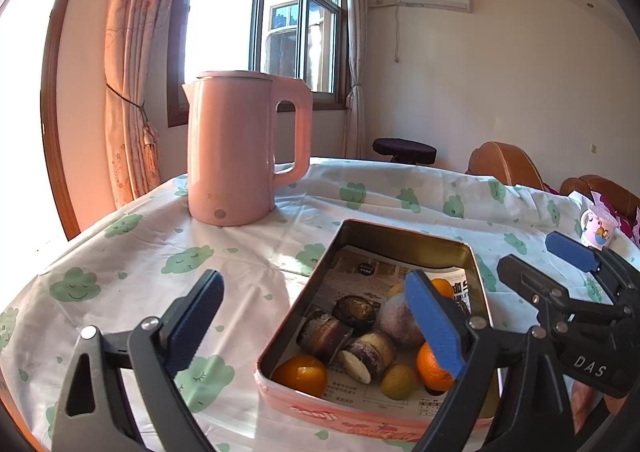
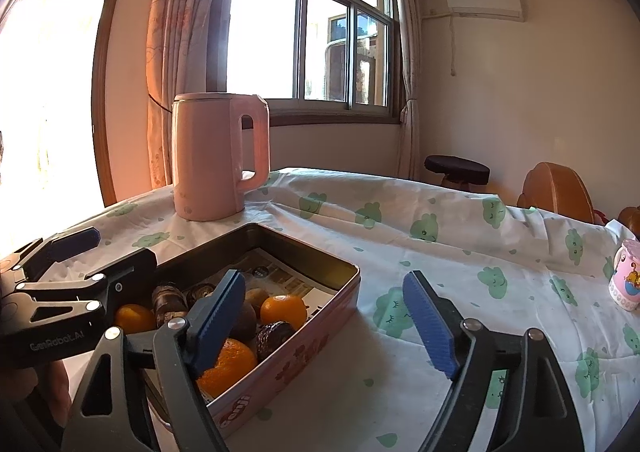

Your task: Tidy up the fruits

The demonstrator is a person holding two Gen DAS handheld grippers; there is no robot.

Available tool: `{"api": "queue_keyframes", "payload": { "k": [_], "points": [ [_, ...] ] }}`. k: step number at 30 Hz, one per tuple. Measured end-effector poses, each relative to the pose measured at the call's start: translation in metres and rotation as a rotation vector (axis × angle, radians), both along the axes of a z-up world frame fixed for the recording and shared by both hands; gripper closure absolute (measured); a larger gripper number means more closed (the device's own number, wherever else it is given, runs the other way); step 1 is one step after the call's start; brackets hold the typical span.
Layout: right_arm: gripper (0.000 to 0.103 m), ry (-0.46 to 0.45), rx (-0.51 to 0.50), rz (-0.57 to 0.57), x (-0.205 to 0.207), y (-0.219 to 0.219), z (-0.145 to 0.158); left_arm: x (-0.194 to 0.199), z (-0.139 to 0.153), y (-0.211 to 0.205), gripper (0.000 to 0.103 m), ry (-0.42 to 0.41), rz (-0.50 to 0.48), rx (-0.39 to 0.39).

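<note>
1. The fruits all sit in the pink tin (image 1: 472,252) on the cloud-print tablecloth (image 1: 248,252): oranges (image 1: 300,374), a purplish round fruit (image 1: 396,318) and some cut brown pieces (image 1: 362,352), piled at the near end.
2. I can't tell if that pile is done or waiting to be sorted, so I wouldn't commit to a grab.
3. My left gripper (image 1: 316,322) has its jaws wide apart and holds nothing; the right gripper (image 2: 324,322) is the same, just beside the tin.
4. The pink kettle (image 1: 240,147) stands behind, so I'd go in low.
</note>
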State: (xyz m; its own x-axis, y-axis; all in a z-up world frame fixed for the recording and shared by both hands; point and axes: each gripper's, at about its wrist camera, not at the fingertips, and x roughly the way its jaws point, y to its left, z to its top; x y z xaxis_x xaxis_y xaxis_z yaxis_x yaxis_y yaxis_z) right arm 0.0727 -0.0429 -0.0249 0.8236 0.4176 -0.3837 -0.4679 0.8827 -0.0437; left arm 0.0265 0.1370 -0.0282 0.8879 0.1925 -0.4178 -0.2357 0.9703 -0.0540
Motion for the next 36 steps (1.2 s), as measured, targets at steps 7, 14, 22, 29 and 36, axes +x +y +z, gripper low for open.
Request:
{"api": "queue_keyframes", "payload": {
  "k": [7, 14, 22, 29, 36],
  "points": [
    [0.016, -0.008, 0.004, -0.008, -0.0010, -0.0015, 0.0003, -0.0005, 0.0000, 0.0005, 0.005, -0.001, 0.005, 0.002],
    [0.014, -0.013, 0.003, -0.011, -0.0022, -0.0018, 0.0013, -0.0008, 0.0000, 0.0010, 0.003, -0.004, 0.007, 0.003],
    [0.012, -0.015, 0.001, -0.013, -0.0022, -0.0015, 0.0016, -0.0009, 0.0000, 0.0007, 0.001, -0.004, 0.008, 0.004],
    [0.011, -0.014, 0.000, -0.014, -0.0023, -0.0013, 0.0016, -0.0021, 0.0006, 0.0011, 0.000, -0.011, 0.014, 0.013],
    [0.010, -0.016, 0.005, -0.020, -0.0005, -0.0037, 0.0014, -0.0069, 0.0031, -0.0045, 0.000, -0.035, 0.004, 0.036]
  ]
}}
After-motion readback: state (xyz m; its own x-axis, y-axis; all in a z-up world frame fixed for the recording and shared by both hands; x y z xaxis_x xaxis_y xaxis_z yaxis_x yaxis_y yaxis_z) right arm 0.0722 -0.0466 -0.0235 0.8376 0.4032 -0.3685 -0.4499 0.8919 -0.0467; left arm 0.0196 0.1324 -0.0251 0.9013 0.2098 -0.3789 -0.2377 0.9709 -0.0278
